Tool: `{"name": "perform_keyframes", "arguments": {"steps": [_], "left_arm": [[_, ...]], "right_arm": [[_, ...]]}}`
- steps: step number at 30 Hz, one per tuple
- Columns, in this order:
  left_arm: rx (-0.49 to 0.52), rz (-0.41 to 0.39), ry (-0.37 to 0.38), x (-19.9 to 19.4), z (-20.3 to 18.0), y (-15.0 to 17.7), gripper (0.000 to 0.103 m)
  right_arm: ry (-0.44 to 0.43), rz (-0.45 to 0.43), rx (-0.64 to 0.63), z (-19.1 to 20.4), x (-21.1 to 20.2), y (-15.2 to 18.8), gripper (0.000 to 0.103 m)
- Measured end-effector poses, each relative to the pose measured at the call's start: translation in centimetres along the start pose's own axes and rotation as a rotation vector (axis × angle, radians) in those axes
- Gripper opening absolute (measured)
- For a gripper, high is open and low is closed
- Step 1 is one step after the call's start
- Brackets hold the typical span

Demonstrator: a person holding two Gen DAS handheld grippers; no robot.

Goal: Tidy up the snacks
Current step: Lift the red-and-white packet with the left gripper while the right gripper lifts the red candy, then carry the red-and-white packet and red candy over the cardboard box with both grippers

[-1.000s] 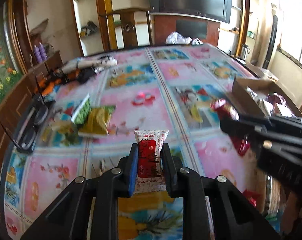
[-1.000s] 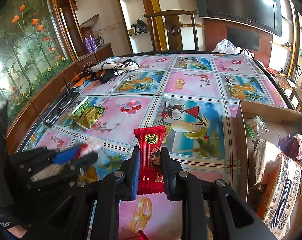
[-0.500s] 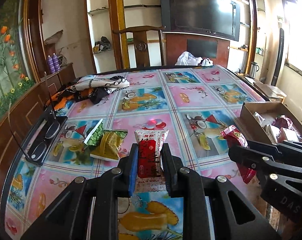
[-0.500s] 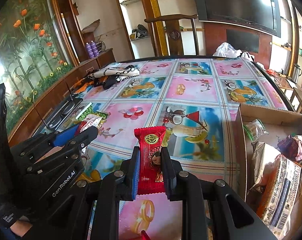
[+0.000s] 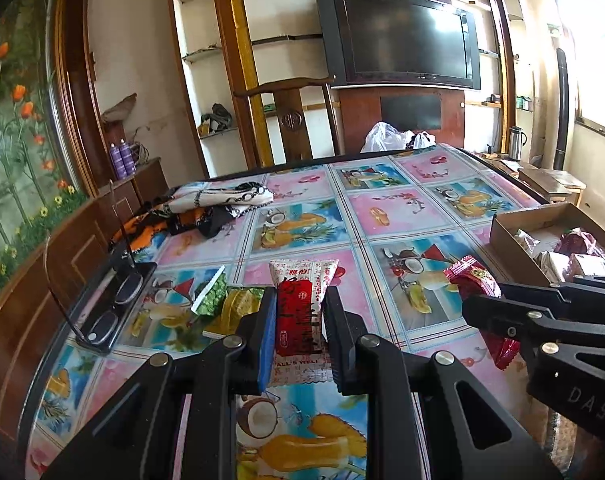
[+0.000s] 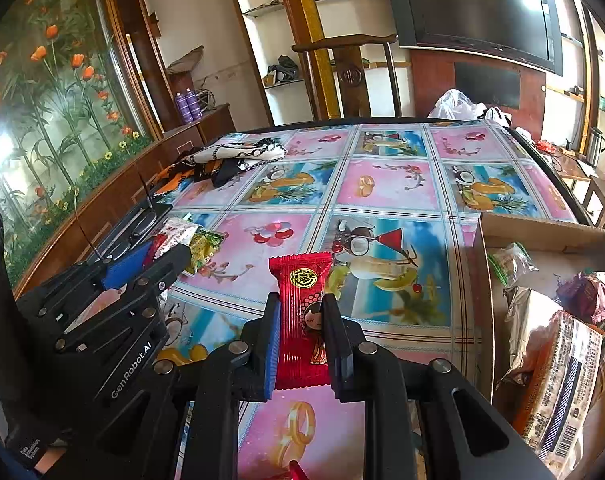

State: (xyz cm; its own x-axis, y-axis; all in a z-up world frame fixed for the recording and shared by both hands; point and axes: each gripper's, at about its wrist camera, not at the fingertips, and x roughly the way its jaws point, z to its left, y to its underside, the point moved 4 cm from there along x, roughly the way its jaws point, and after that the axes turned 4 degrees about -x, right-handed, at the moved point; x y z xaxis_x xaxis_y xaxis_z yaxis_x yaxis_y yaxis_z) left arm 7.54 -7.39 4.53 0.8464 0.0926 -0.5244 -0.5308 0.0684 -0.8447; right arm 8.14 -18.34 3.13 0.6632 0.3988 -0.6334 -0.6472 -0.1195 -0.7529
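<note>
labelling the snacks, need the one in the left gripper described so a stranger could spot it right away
On the table with the pink and blue fruit-print cloth, find the left gripper nearest the camera, shut on a packet. That is the white snack packet with a red panel of dark characters, standing upright between the pads. The green and yellow packets lie flat to its left, and the right gripper's packet is all red.

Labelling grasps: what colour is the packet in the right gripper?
Red, with a gold round emblem; the packet shows best in the right wrist view.
</note>
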Motion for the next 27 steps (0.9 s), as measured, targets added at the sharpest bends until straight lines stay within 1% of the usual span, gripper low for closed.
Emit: {"name": "perform_keyframes", "arguments": {"steps": [12, 27], "left_arm": [[0.019, -0.028, -0.035, -0.3, 0.1, -0.1, 0.022], [0.027, -0.051, -0.054, -0.7, 0.0, -0.3, 0.022]], "right_arm": [[0.003, -0.007, 0.001, -0.1, -0.2, -0.1, 0.022], [0.013, -0.035, 0.026, -1.1, -1.2, -0.2, 0.022]]}}
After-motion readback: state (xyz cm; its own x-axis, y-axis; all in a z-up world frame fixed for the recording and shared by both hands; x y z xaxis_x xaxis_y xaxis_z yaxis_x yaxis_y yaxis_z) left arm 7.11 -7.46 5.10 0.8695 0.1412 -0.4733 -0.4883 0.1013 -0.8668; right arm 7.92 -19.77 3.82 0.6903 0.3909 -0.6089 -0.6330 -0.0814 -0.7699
